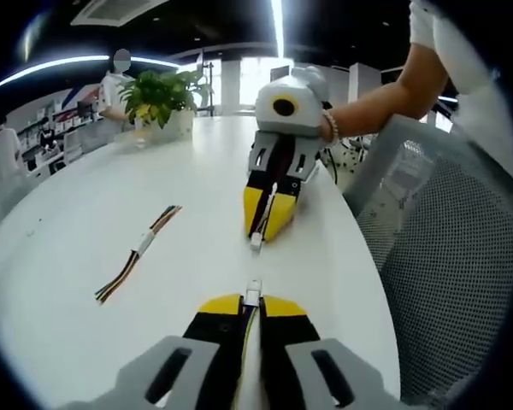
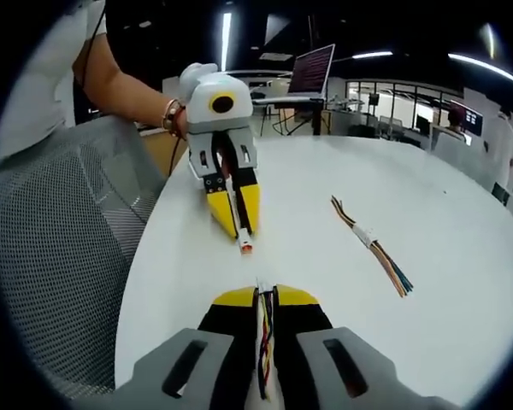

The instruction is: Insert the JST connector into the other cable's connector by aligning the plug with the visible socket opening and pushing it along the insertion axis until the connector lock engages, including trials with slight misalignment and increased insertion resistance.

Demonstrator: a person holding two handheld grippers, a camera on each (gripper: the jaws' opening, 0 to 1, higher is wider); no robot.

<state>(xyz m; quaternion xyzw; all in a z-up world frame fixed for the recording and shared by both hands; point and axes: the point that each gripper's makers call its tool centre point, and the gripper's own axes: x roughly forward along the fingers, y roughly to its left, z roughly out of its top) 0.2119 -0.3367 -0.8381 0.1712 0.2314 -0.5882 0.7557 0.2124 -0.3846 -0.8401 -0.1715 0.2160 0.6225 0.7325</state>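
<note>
2 claws (image 1: 251, 305) (image 2: 242, 229), 2 connectors (image 1: 253, 294) (image 1: 256, 242), 1 spare cable (image 1: 138, 253)

No text, label, brand or number can be read on anything here.

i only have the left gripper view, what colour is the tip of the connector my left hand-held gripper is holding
Observer: In the right gripper view the left hand-held gripper holds a connector whose tip looks reddish orange.
Operator: and what's behind the left one
Observer: A laptop with a lit screen stands on a desk beyond the white table.
Operator: anything in my right jaws besides the plug
Observer: Yes, coloured wires run back between the shut jaws of the right hand-held gripper, behind its white plug.
Operator: are the two connectors touching
Observer: No, bare table shows between them; they point roughly at each other.
</note>
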